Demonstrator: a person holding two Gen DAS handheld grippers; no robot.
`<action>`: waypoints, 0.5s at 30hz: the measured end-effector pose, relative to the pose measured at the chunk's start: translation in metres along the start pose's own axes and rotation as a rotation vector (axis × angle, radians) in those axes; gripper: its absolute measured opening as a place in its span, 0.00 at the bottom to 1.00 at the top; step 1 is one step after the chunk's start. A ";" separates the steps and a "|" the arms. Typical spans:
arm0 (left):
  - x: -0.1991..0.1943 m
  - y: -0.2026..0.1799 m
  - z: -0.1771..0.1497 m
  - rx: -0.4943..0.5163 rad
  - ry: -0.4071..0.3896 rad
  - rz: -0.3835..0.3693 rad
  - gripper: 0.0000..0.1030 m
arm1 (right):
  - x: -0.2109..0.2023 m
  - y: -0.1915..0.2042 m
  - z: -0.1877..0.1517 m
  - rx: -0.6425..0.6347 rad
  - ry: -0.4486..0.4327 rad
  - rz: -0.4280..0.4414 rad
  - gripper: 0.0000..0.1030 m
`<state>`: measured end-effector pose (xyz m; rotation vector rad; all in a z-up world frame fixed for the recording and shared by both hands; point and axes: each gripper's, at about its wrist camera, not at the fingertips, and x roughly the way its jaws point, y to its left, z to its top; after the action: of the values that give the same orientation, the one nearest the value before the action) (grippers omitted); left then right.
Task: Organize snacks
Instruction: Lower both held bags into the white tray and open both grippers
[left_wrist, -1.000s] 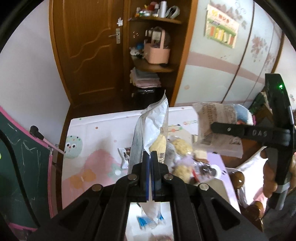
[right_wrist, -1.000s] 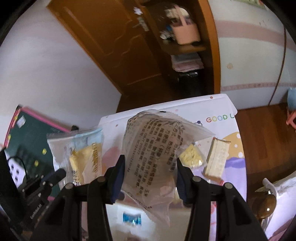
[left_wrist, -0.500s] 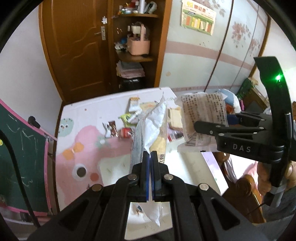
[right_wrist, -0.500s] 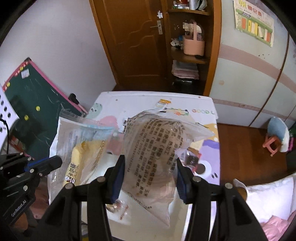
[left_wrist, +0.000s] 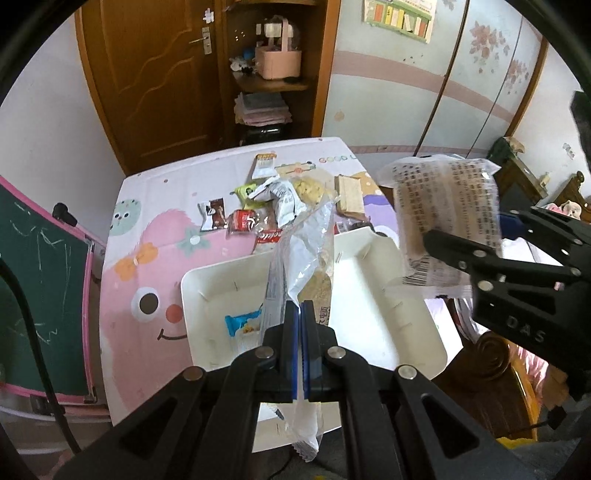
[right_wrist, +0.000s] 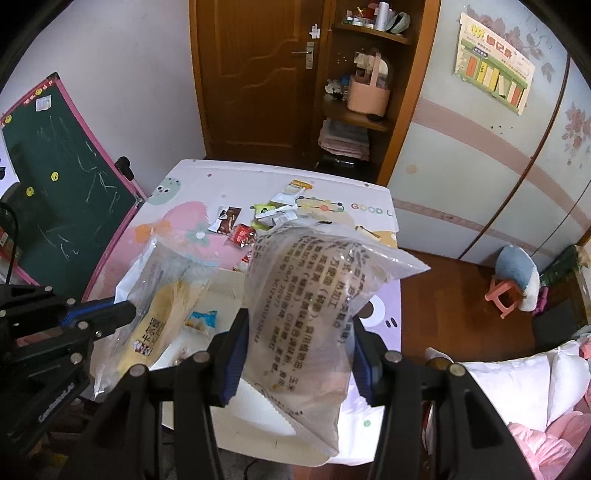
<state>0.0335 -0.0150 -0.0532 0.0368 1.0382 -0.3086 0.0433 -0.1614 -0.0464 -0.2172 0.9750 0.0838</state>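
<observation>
My left gripper (left_wrist: 300, 314) is shut on the edge of a clear bag of yellow pastry (left_wrist: 303, 258), held above a white tray (left_wrist: 369, 314); the same bag shows in the right wrist view (right_wrist: 162, 306). My right gripper (right_wrist: 299, 332) is shut on a puffy clear bag printed with black text (right_wrist: 314, 295), seen also in the left wrist view (left_wrist: 443, 214), beside the tray's right end. A small blue snack packet (left_wrist: 242, 325) lies in the tray. Several loose snacks (left_wrist: 258, 218) lie on the cartoon table mat (left_wrist: 147, 258) beyond the tray.
A green chalkboard (right_wrist: 62, 177) leans at the table's left. A brown door (right_wrist: 258, 74) and corner shelf with a pink basket (right_wrist: 369, 96) stand behind. A small pink stool (right_wrist: 506, 295) is on the wood floor to the right, and a wooden chair (left_wrist: 491, 376) by the tray.
Both grippers have pulled back and tilted downward with their bags, so the white tray and blue packet now show under the left bag. Both grips are unchanged.
</observation>
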 end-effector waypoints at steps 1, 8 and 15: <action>0.002 0.000 -0.001 -0.004 0.005 0.002 0.00 | 0.000 0.000 -0.002 -0.002 0.003 -0.004 0.48; 0.020 0.005 -0.010 -0.036 0.055 0.010 0.01 | 0.006 0.007 -0.014 -0.010 0.048 -0.006 0.51; 0.026 0.008 -0.016 -0.040 0.043 0.058 0.08 | 0.015 0.017 -0.025 -0.017 0.084 0.004 0.55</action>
<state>0.0342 -0.0101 -0.0847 0.0381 1.0837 -0.2349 0.0283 -0.1508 -0.0746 -0.2358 1.0584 0.0873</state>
